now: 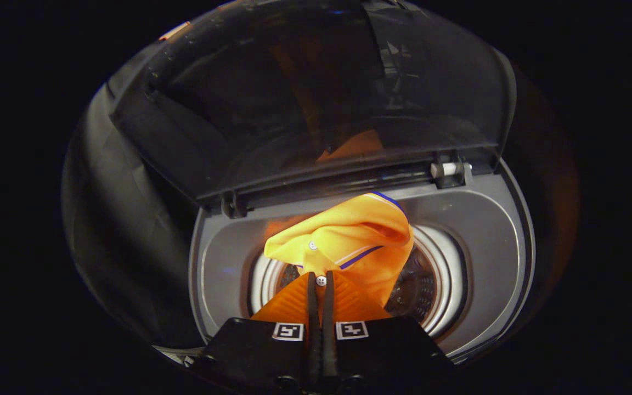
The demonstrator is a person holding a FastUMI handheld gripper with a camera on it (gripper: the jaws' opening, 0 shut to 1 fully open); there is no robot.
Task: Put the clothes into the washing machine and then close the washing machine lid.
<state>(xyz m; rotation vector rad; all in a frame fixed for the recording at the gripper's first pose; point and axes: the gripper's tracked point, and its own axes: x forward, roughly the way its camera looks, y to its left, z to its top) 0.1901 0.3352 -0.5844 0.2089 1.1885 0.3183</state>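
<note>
1. The gripper (pixel 320 282) is clenched, both fingers nearly together and pinching a fold of the orange shirt (pixel 349 241) between them, right by a small white button (pixel 321 281).
2. The shirt hangs bunched just ahead of the fingertips, its collar with white and blue stripes turned up, and a second button shows on the placket.
3. Below and beyond the cloth sits the washing machine (pixel 475 247), its round drum opening (pixel 431 285) directly under the shirt; the lower part of the fabric dips toward that opening.
4. The grey top panel rings the drum.
5. Behind it the dark see-through lid (pixel 305 99) stands raised on its hinge, and an orange reflection glows in it.
</note>
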